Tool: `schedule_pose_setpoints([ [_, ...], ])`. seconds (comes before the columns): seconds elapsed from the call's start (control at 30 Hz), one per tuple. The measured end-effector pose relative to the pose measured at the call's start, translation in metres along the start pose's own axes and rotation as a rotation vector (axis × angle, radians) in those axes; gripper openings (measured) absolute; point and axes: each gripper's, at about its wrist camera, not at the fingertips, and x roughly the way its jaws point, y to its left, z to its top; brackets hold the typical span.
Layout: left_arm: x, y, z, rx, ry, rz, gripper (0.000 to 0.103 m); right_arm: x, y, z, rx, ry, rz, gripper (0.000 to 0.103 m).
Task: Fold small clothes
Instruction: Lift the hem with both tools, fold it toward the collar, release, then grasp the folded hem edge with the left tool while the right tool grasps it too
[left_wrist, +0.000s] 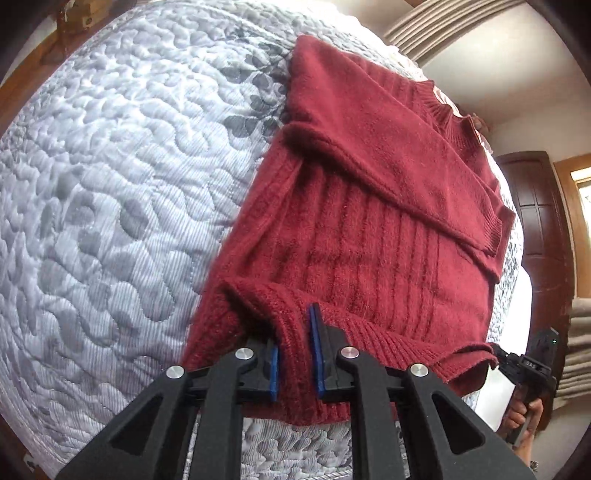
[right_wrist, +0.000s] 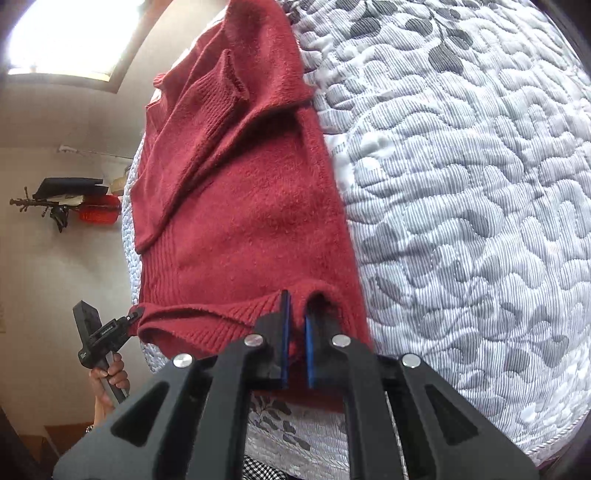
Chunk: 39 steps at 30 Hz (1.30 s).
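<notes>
A dark red knitted sweater (left_wrist: 369, 206) lies flat on a quilted bed cover (left_wrist: 110, 184), with a sleeve folded across its chest. My left gripper (left_wrist: 293, 332) is shut on the ribbed bottom hem at one corner, the knit bunched between its blue pads (left_wrist: 316, 354). In the right wrist view the same sweater (right_wrist: 240, 184) stretches away, and my right gripper (right_wrist: 295, 325) is shut on the hem at the other corner. Each view shows the other gripper at the hem's far end: the right gripper (left_wrist: 532, 363) and the left gripper (right_wrist: 107, 334), each held by a hand.
The grey and white quilted cover (right_wrist: 461, 221) spreads wide beside the sweater. A dark wooden door (left_wrist: 535, 221) and curtains (left_wrist: 424, 29) stand past the bed. A wall shelf (right_wrist: 74, 203) with objects hangs on the other side.
</notes>
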Motion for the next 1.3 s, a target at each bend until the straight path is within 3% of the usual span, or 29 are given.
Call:
schedule_pose_setpoints([
  [0.07,0.001,0.006,0.004,-0.035,0.018,-0.026,0.021,0.004,-0.002,0.005,0.003,0.010,-0.017,0.010],
  [0.1,-0.001,0.008,0.005,-0.045,0.019,-0.038,0.022,0.003,-0.002,0.006,0.004,0.009,-0.026,0.017],
  [0.17,-0.010,0.009,0.007,-0.047,0.003,-0.041,0.038,-0.001,0.000,0.010,-0.008,-0.005,-0.032,0.024],
  [0.2,-0.015,0.009,0.007,-0.041,-0.012,-0.029,0.048,-0.005,0.000,0.010,-0.017,-0.015,-0.046,0.028],
  [0.27,-0.028,0.009,0.009,-0.026,-0.048,-0.015,0.052,-0.013,-0.001,0.015,-0.027,-0.032,-0.066,0.036],
  [0.33,-0.041,0.007,0.010,0.014,-0.094,0.053,0.059,-0.021,0.001,0.012,-0.058,-0.051,-0.118,0.037],
  [0.47,-0.059,-0.008,0.011,0.154,-0.172,0.186,0.061,-0.033,0.009,0.009,-0.141,-0.083,-0.165,0.038],
  [0.53,-0.062,-0.020,0.010,0.249,-0.187,0.222,0.065,-0.033,0.019,0.005,-0.208,-0.087,-0.188,0.049],
  [0.7,-0.039,-0.053,0.009,0.450,-0.165,0.288,0.069,-0.010,0.052,0.002,-0.392,-0.065,-0.263,0.056],
  [0.8,-0.019,-0.063,0.015,0.494,-0.129,0.297,0.069,0.007,0.063,0.005,-0.464,-0.042,-0.299,0.065],
  [1.0,0.014,-0.066,0.029,0.527,-0.069,0.312,0.069,0.034,0.068,0.016,-0.519,0.023,-0.334,0.064],
  [1.07,0.020,-0.065,0.032,0.526,-0.056,0.305,0.069,0.041,0.068,0.018,-0.524,0.044,-0.336,0.059],
  [1.1,0.022,-0.065,0.033,0.527,-0.051,0.300,0.068,0.044,0.068,0.019,-0.527,0.057,-0.331,0.049],
  [1.13,0.024,-0.065,0.034,0.527,-0.049,0.299,0.064,0.047,0.068,0.018,-0.532,0.068,-0.329,0.039],
  [1.23,0.028,-0.066,0.034,0.533,-0.037,0.290,0.039,0.051,0.071,0.017,-0.582,0.074,-0.365,0.020],
  [1.3,0.028,-0.067,0.032,0.544,-0.040,0.281,0.023,0.050,0.074,0.015,-0.603,0.079,-0.357,0.014],
])
